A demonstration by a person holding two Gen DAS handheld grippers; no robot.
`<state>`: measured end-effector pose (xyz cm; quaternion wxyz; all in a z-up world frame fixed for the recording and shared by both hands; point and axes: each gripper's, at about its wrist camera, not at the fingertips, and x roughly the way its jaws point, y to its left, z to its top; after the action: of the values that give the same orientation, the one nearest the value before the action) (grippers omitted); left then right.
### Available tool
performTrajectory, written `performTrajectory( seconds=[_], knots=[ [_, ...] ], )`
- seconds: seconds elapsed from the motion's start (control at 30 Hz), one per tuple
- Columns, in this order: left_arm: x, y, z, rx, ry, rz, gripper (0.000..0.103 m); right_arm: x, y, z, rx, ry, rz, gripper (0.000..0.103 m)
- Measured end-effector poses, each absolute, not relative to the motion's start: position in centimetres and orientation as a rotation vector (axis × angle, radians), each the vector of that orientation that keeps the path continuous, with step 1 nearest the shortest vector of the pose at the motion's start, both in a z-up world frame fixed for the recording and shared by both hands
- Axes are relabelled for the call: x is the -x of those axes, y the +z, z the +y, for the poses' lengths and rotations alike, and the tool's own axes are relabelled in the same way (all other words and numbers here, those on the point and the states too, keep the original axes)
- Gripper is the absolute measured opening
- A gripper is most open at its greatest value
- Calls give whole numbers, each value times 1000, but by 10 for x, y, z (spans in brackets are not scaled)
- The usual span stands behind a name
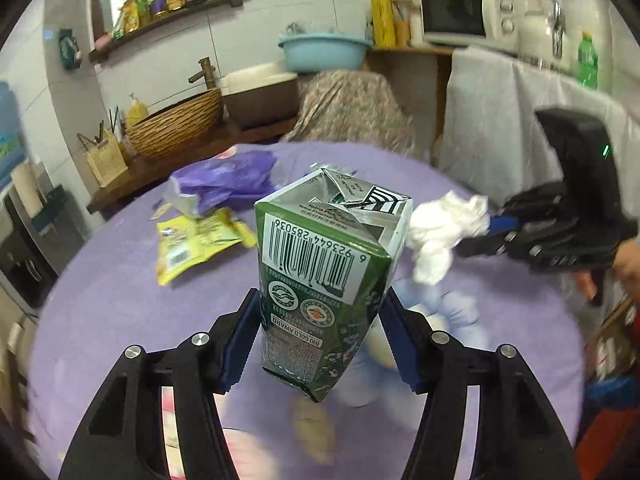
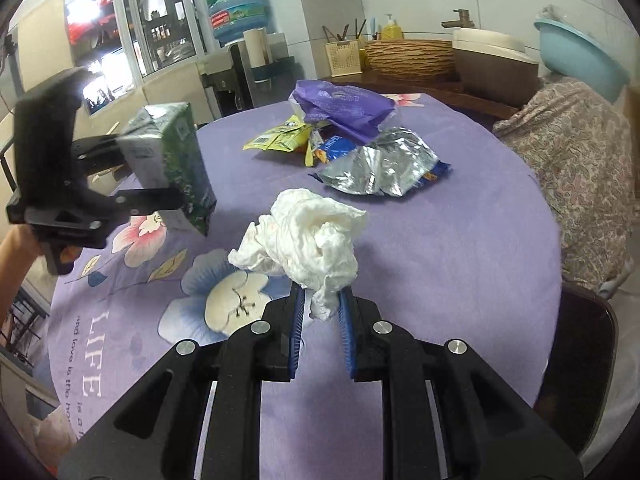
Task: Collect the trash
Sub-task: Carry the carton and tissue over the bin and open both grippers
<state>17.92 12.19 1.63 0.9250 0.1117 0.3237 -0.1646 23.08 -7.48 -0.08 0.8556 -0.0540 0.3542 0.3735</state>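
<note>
The left gripper [image 1: 318,328] has its blue-padded fingers [image 1: 240,340] closed against the two sides of a green carton [image 1: 326,276], which it holds clear above the purple flowered tablecloth [image 1: 120,300]; the carton's torn-open top points away from the camera and its barcode faces up. From the right wrist view the same carton [image 2: 170,160] hangs at the table's left edge, tilted, in the left gripper [image 2: 152,172]. The right gripper [image 2: 322,316] is nearly closed, pinching the lower tail of a crumpled white tissue [image 2: 308,240] between its blue pads [image 2: 347,328]; the wad appears lifted off the cloth, though the angle makes that hard to confirm. Farther back on the table lie a purple plastic bag [image 2: 340,106], a yellow wrapper [image 2: 280,138] just beside it, and a crinkled silver foil bag [image 2: 380,164] in front of them. A light blue basin [image 2: 580,56] sits on a cloth-covered object beyond the table.
</note>
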Motion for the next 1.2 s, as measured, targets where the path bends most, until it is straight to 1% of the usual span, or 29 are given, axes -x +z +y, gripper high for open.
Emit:
performTrajectory(
  seconds=[0.07, 0.3, 0.63, 0.87, 1.2],
  knots=[
    [-177, 14, 106, -175, -374, 652, 59, -224, -2, -90, 89, 765, 734, 18],
    [-187, 13, 44, -119, -483, 616, 59, -211, -3, -165, -14, 649, 703, 18],
    [-212, 19, -71, -127, -648, 588, 59, -222, -15, -285, -93, 350, 711, 18],
    [-232, 0, -146, -131, -717, 631, 59, -251, -65, -337, -84, 161, 810, 18],
    [-255, -18, -187, -133, -717, 675, 59, -311, -148, -338, -42, 109, 990, 18]
  ],
)
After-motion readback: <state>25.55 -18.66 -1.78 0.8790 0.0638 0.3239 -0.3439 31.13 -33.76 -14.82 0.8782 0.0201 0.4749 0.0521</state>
